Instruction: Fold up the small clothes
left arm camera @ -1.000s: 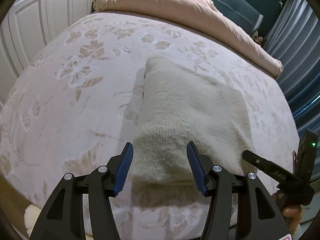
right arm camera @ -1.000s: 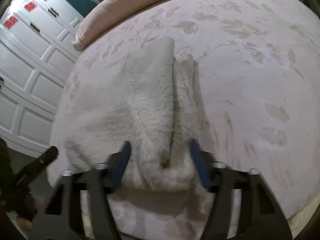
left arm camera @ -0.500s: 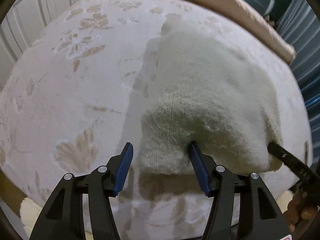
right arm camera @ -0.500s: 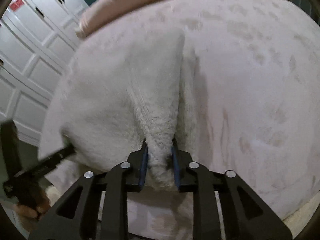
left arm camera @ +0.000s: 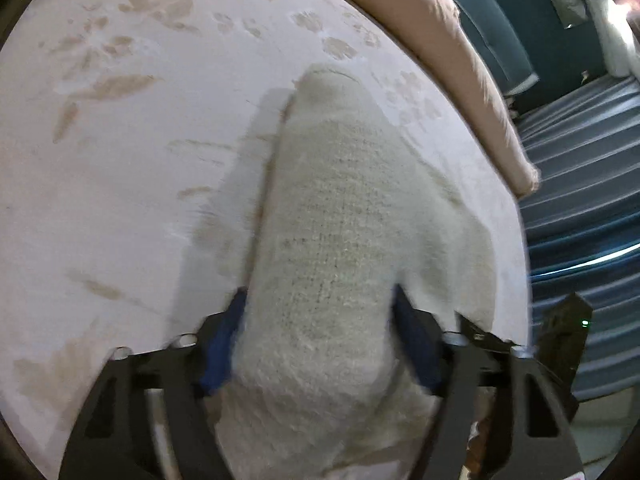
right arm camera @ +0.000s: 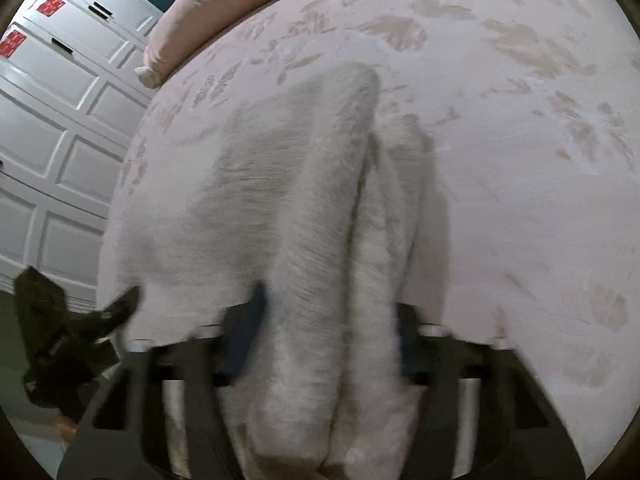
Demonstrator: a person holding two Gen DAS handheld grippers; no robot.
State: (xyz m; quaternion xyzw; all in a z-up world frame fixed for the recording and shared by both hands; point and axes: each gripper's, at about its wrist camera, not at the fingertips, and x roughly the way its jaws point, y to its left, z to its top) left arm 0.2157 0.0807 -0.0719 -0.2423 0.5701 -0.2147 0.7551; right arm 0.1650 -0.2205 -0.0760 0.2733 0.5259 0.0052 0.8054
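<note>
Your left gripper (left arm camera: 320, 336) has its blue-padded jaws spread wide, with a fold of the cream knitted garment (left arm camera: 340, 208) bunched between them. Your right gripper (right arm camera: 324, 336) is likewise spread around a thick ridge of the same knit — both views are motion-blurred. The garment lies on the pale floral bedspread (left arm camera: 120, 140), near a pink duvet (left arm camera: 452, 40).

Fuzzy cream knit garment (left arm camera: 336, 216), matt.

Knit garment (left arm camera: 332, 240) hides jaws' grip; near hem cut off below.
</note>
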